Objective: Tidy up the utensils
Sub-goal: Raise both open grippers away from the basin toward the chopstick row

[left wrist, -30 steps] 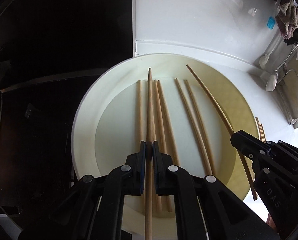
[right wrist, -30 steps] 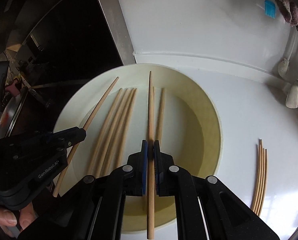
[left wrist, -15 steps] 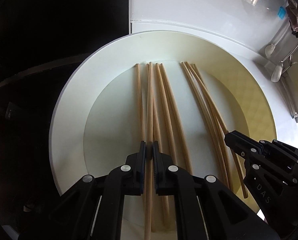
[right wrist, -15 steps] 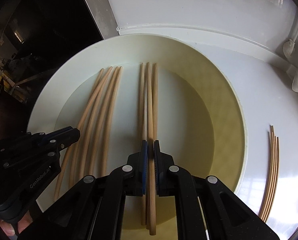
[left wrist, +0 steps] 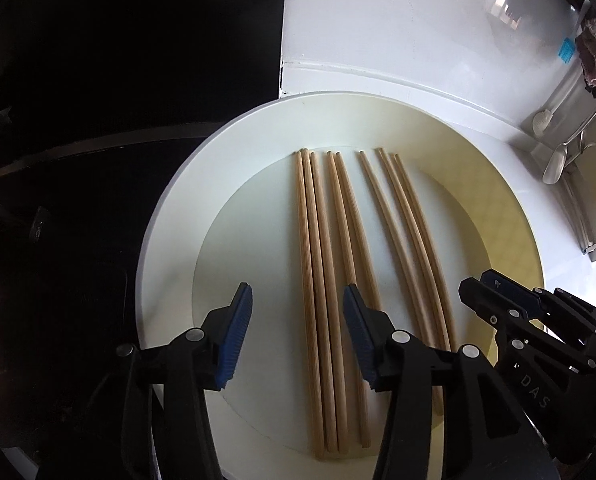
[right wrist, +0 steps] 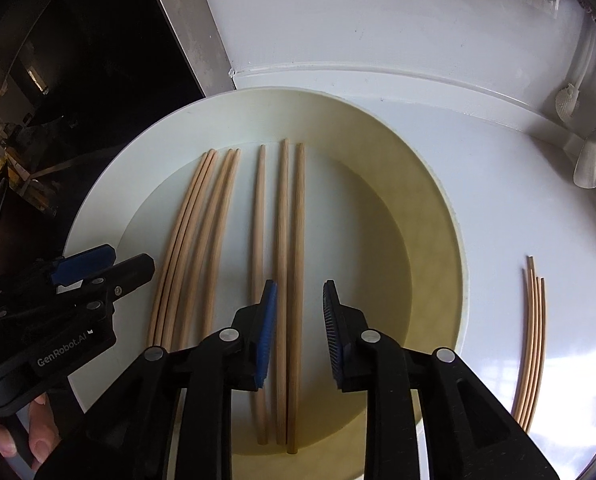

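Several wooden chopsticks (left wrist: 321,264) lie side by side in a round cream plate (left wrist: 170,240) on a white counter. My left gripper (left wrist: 298,300) is open and empty just above the left group of chopsticks. My right gripper (right wrist: 298,292) is open and empty above the right group of chopsticks (right wrist: 290,240) in the plate (right wrist: 98,208). Each gripper shows at the edge of the other's view: the right gripper (left wrist: 493,288), the left gripper (right wrist: 110,260).
Several more chopsticks (right wrist: 533,340) lie on the white counter (right wrist: 517,208) right of the plate. A white spoon (right wrist: 589,160) and a rack sit at the far right. A dark area (left wrist: 118,100) borders the counter on the left.
Both grippers have opened and let go of one chopstick each. Those chopsticks now lie flat in the plate with the others. Both grippers have pulled back a little.
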### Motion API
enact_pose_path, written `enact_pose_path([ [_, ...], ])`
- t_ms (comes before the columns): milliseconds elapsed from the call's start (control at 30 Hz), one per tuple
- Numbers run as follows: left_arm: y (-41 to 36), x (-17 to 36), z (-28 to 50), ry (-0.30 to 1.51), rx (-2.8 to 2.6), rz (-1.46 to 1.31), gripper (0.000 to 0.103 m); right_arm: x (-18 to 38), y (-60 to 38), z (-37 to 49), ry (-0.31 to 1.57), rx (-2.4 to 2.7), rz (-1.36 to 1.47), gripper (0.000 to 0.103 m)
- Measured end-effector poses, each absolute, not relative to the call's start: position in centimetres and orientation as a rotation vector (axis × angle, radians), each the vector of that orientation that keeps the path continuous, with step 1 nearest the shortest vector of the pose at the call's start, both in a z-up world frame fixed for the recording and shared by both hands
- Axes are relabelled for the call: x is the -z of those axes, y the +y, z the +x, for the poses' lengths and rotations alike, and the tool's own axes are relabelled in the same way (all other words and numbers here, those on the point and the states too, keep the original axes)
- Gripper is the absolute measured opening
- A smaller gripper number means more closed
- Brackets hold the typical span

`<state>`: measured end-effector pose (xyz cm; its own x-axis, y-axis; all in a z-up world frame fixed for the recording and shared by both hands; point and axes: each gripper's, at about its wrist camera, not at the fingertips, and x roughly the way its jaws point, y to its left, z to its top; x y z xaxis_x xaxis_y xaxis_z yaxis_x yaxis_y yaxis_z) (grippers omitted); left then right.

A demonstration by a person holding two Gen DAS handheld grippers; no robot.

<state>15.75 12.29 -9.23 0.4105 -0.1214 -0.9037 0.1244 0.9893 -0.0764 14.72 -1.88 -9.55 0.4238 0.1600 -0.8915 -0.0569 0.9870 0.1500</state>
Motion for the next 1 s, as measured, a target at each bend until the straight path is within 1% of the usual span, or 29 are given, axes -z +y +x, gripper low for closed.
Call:
enact_pose_path([
  [33, 12.4, 9.0, 15.7, 1.136, 0.153, 0.001, 0.057, 9.4, -2.0, 14.5, 1.12, -0.136, 0.105, 0.028],
  [67, 12.5, 8.8, 15.5, 1.131, 0.15, -0.003, 0.069, 9.1, -2.1, 14.3, 1.114, -0.135, 0.108, 0.029],
  [100, 12.7, 8.4, 15.3, 1.116, 0.147, -0.007, 0.071, 8.9, -2.3, 14.2, 1.107, -0.133, 0.11, 0.03],
  [200, 12.8, 7.6, 14.5, 1.098, 0.147, -0.001, 0.072, 8.4, -2.8, 13.5, 1.093, -0.122, 0.117, 0.032],
  [300, 12.9, 6.9, 13.5, 1.084, 0.143, 0.001, 0.072, 7.5, -3.4, 12.2, 1.079, -0.117, 0.123, 0.038],
  [433, 12.9, 6.0, 12.1, 1.065, 0.146, -0.005, 0.073, 6.7, -3.5, 10.9, 1.063, -0.12, 0.123, 0.039],
  [500, 12.6, 5.5, 11.4, 1.055, 0.153, -0.005, 0.074, 6.3, -3.5, 10.2, 1.055, -0.123, 0.125, 0.043],
  [633, 12.3, 4.6, 9.9, 1.034, 0.166, -0.006, 0.079, 5.4, -3.9, 8.6, 1.046, -0.12, 0.128, 0.044],
  [667, 12.2, 4.4, 9.5, 1.029, 0.169, -0.006, 0.08, 5.1, -4.1, 8.2, 1.041, -0.118, 0.126, 0.047],
  [900, 10.6, 4.0, 7.0, 1.011, 0.18, -0.016, 0.081, 3.9, -6.3, 5.6, 1.023, -0.088, 0.115, 0.049],
  [1000, 9.4, 4.0, 6.1, 1.009, 0.181, -0.011, 0.082, 4.0, -8.0, 4.5, 1.022, -0.064, 0.126, 0.052],
])
